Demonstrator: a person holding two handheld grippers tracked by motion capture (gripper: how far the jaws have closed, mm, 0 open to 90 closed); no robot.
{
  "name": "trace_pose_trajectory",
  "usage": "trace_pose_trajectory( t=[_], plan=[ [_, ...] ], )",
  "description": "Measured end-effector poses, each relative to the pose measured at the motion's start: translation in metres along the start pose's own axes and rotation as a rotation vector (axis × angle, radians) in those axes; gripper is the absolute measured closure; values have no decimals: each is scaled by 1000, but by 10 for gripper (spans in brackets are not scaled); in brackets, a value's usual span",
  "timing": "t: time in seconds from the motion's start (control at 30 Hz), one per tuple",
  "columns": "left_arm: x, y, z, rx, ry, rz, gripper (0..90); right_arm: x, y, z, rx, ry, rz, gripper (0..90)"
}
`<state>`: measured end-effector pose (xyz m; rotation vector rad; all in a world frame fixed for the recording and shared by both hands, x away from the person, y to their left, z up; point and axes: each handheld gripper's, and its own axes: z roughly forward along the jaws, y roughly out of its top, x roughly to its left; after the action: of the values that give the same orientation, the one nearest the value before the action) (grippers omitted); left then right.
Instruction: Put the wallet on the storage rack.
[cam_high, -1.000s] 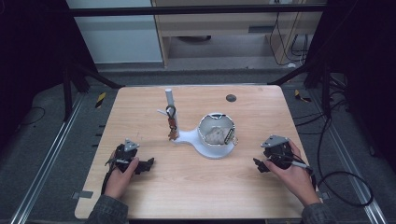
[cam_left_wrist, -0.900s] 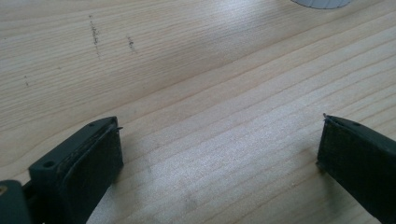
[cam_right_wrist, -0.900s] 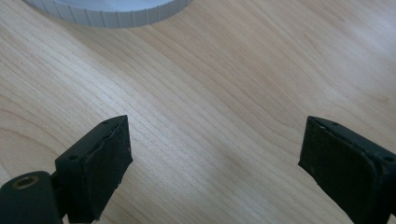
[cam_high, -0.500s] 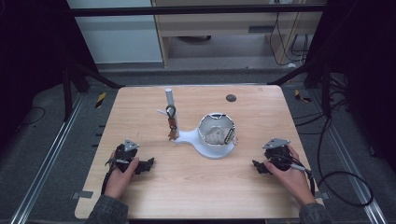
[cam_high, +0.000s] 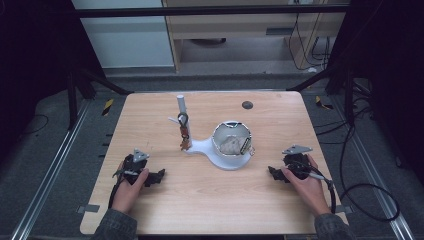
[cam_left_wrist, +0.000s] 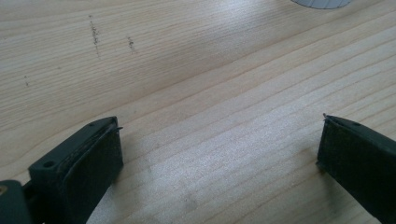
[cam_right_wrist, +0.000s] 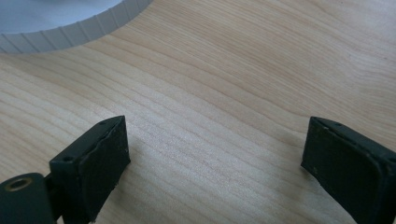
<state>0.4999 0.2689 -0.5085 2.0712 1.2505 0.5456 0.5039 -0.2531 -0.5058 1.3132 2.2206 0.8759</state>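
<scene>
Since a second ago the right hand-held gripper (cam_high: 274, 172) has sunk slightly toward the tabletop (cam_high: 210, 210), and its jaws have just been opening, with nothing between them; the left hand-held gripper (cam_high: 159, 176) has not shifted. Both rest low at the near edge, well apart from the white stand (cam_high: 220, 156) in the middle. From above, that stand's round basket holds a pale, crumpled thing (cam_high: 230, 145) that I cannot identify, and a dark strap with a reddish piece (cam_high: 184, 131) hangs on the upright white post (cam_high: 181, 107); its details are too small to tell. Each gripper's jaws are partly covered by the hand from above, yet the left gripper view shows the left hand-held gripper (cam_left_wrist: 219, 149) with jaws wide apart over bare wood, and the right gripper view shows the right hand-held gripper (cam_right_wrist: 215, 149) likewise open. A ribbed white rim (cam_right_wrist: 70, 25) of the stand is cut off at the top of the right gripper view.
</scene>
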Motion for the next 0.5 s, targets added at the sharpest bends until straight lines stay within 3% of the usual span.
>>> trace_pose_trajectory(
  t=[0.1,0.5],
  plan=[
    [0,0,0,0,0,1,0,-1,-1,3,-12,5,33,57],
    [0,0,0,0,0,1,0,3,-1,8,-39,-14,58,24]
  ],
)
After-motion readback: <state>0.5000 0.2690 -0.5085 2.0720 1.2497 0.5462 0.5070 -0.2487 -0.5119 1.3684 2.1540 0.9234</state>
